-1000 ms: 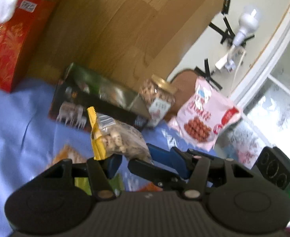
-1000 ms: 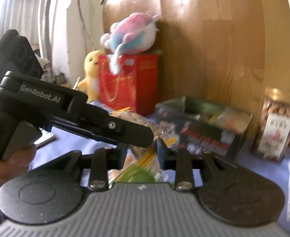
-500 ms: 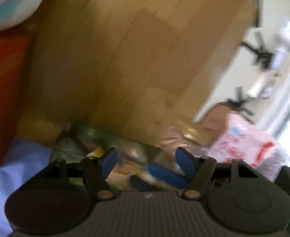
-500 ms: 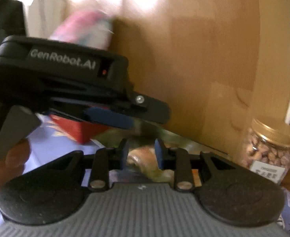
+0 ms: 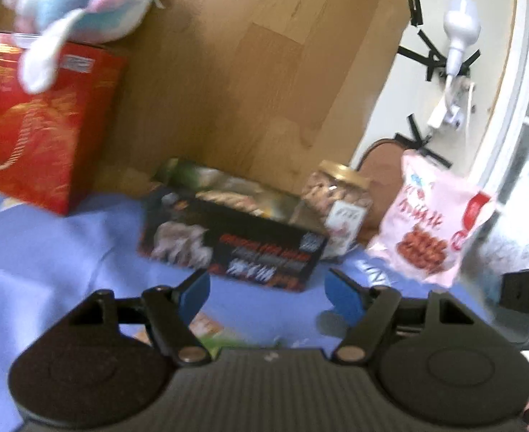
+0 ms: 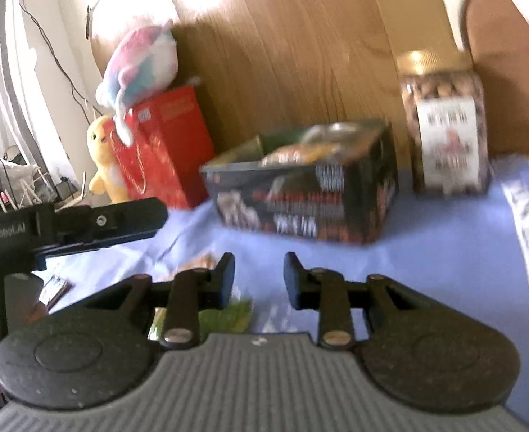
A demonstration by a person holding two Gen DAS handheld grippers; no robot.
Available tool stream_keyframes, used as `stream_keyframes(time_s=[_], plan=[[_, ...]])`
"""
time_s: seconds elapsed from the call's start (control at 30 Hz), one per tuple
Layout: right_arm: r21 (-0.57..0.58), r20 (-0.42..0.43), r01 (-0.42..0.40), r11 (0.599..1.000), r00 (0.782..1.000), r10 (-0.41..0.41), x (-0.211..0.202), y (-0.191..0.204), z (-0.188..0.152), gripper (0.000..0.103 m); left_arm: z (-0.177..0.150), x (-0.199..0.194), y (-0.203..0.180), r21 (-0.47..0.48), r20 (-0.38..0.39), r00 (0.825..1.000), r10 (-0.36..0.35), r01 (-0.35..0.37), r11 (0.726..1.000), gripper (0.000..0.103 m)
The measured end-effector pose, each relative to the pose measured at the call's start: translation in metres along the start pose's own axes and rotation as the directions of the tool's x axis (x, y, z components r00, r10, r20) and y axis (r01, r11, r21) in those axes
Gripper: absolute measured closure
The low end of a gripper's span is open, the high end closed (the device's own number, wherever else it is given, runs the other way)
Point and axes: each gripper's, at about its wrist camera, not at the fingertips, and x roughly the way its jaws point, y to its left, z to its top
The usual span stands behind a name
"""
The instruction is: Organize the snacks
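Dark printed cardboard, open top: one snack box (image 5: 234, 232) sits on the blue cloth (image 5: 48, 252) of the tabletop, at 12 o'clock from my left claw (image 5: 266, 293) and backed against the wooden board (image 5: 246, 72). Packets lie heaped inside it; blurred, so I can't count them. From my right claw (image 6: 259, 280) the box (image 6: 300, 194) is also at about 12.

Both of my claws have fingers apart, nothing between them. Left pads are blue, right pads black.

Counts:
- 1 clear jar (image 5: 338, 207) with gold lid, full of nuts, just beside the box at 1 o'clock in the left view
- 1 pink snack bag (image 5: 432, 221) standing at 2 o'clock
- 1 red gift bag (image 5: 37, 126) at 10 o'clock, 1 pastel plush (image 5: 81, 3) lying on top of it
- 1 yellow plush (image 6: 104, 158) beside the red bag, right view only
- 1 green-and-orange packet (image 5: 214, 331) flat on the cloth right under my left claw
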Motion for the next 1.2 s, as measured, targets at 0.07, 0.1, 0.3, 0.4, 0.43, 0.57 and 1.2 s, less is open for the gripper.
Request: stream_keyframes(time_s=[0.07,0.1,0.3,0.4,0.43,0.57,1.2], plan=[[0.022,-0.017,0.0,1.0,1.0,0.0,0.002,0.0,-0.01,0.07,-0.012,-0.007,0.003,0.018,0.031,0.997,0.065,-0.065,0.998,0.026],[0.035,-0.032,0.0,0.999,0.999,0.001,0.007,-0.002,-0.013,0.07,-0.016,-0.008,0.005,0.022,0.042,0.995,0.091,-0.092,0.996,0.026],[0.046,-0.051,0.032,0.998,0.998,-0.03,0.016,-0.003,-0.009,0.068,-0.021,0.002,0.016,0.017,0.035,0.989,0.141,-0.141,0.99,0.026],[0.064,-0.061,0.037,0.997,0.998,-0.033,0.016,-0.006,-0.009,0.067,-0.022,0.003,0.017,0.014,0.028,0.99,0.139,-0.139,0.99,0.026],[0.063,-0.063,0.037,0.997,0.998,-0.033,0.016,-0.006,-0.009,0.066,-0.023,0.004,0.017,0.013,0.027,0.99,0.138,-0.138,0.99,0.026],[0.062,-0.066,0.035,0.997,0.997,-0.031,0.017,-0.005,-0.01,0.063,-0.023,0.004,0.019,0.003,0.02,0.991,0.133,-0.133,0.991,0.026],[0.062,-0.071,0.034,0.997,0.997,-0.029,0.017,-0.005,-0.01,0.062,-0.024,0.006,0.021,-0.023,0.004,0.992,0.128,-0.128,0.992,0.026]])
